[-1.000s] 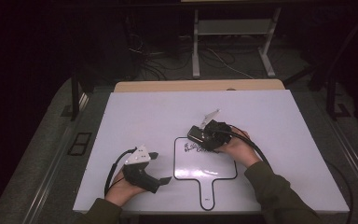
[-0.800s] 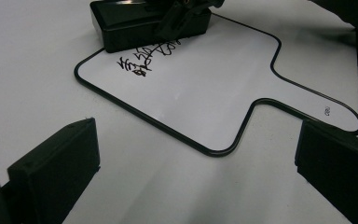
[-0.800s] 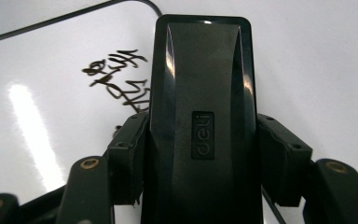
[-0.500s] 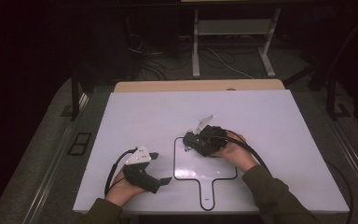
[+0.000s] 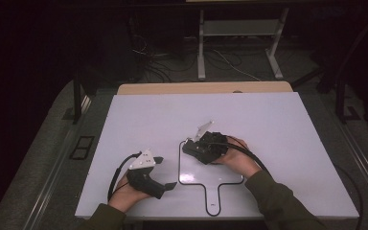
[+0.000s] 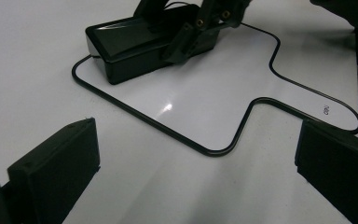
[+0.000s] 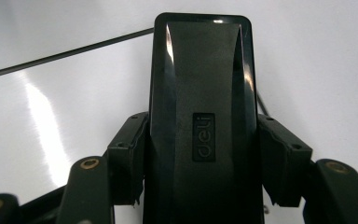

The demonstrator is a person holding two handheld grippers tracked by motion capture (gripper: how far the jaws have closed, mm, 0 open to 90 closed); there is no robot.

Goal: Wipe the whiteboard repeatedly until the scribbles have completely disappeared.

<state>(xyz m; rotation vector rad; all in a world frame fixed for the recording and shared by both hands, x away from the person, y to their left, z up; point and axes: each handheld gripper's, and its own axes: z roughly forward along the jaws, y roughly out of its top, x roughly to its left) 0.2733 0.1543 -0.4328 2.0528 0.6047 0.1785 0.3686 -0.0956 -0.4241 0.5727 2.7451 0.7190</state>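
Dim room with cables and metal stand legs on the floor behind a white counter. On the counter, near its front edge, lies a small white board with a thin black border and a short handle pointing toward the person.

Right claw, held in the person's right hand, is clamped on a black eraser block. Both jaws press against the block's long sides, and the word "deli" is stamped on its top. The block rests on the upper left corner of the board, reaching to its border, as seen from the left gripper view.

Left claw, held in the left hand, sits on the counter just left of the board. Its jaws stand wide apart with nothing between them, and the board's handle lies ahead of them.
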